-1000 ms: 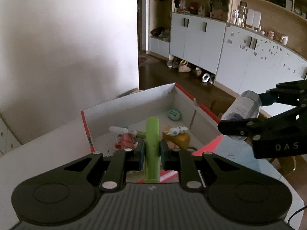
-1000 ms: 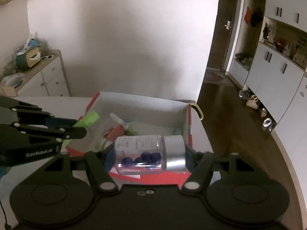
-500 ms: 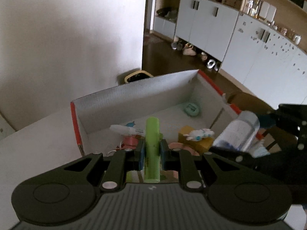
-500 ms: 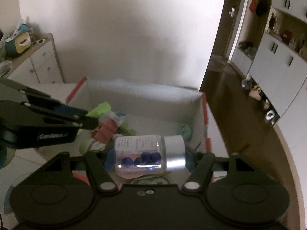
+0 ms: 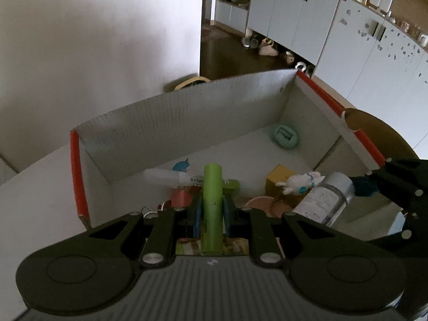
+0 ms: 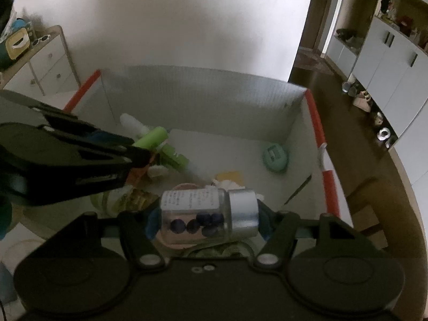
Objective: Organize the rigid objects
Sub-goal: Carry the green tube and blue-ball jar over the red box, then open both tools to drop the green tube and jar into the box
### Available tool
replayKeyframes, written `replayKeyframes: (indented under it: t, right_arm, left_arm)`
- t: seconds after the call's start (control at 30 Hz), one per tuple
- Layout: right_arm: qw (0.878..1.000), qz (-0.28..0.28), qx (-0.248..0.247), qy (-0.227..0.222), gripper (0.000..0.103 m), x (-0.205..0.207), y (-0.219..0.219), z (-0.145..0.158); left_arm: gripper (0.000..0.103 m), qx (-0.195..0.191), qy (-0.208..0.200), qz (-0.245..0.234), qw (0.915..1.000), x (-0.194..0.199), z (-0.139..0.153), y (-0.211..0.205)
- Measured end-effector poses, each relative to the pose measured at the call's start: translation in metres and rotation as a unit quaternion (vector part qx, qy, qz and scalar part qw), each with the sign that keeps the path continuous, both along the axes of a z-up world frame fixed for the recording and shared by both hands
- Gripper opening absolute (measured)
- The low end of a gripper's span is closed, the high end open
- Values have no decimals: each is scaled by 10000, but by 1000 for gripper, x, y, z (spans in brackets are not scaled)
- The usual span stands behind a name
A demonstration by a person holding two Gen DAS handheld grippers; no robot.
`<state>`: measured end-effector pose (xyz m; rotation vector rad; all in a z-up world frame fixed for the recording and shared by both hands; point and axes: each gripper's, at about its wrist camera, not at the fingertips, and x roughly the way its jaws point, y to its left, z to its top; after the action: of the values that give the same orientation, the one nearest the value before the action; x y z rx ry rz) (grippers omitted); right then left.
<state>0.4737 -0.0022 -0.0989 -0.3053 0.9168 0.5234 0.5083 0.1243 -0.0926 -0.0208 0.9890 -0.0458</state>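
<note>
The near part of the box (image 5: 187, 117) floor is hidden behind both grippers, and the clutter there is hard to make out. Inside lie a teal case (image 5: 285, 136), a yellow block (image 5: 278, 174), a white plush toy (image 5: 301, 182) and a white tube (image 5: 165, 175). The left gripper (image 5: 211, 211) has its jaws pinching a green stick (image 5: 212, 206) over the box; the right gripper (image 6: 207, 215) jaws clamp a clear bottle (image 6: 208, 214) of blue beads sideways above it. The box sits on a pale tabletop (image 5: 40, 187); white cabinets (image 5: 294, 13) line the room.
</note>
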Motion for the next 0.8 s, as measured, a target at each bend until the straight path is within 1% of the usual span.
replayKeyframes:
  t: [0.13,0.23,0.47,0.63,0.73,0.8]
  right_arm:
    - [9999,-19,-71,92,68,2,1,-6]
    - [9999,-30,-66,148,68,3,2,-9]
    - [9998,-86,-60,180,68,4,2,-13]
    - [9997,-120,-75,195,69,1,1,-16]
    - [9997,-142,-12,222,77,1,-2,-13]
    - [9996,-179,-7,222,77,0,-4,-11]
  left_arm:
    - [16,-28,129,42,9999,5,-8,1]
    - [16,52,216,-7,9998,7,-12,-3]
    - [16,19,274,-45,9996,11,-17,-9]
    - [16,-31,326,11,9995,11,-20,-10]
    - [16,58,308,40,9995,10,-19,-12]
    - [17,91,337,122,9993,9,-19,-12]
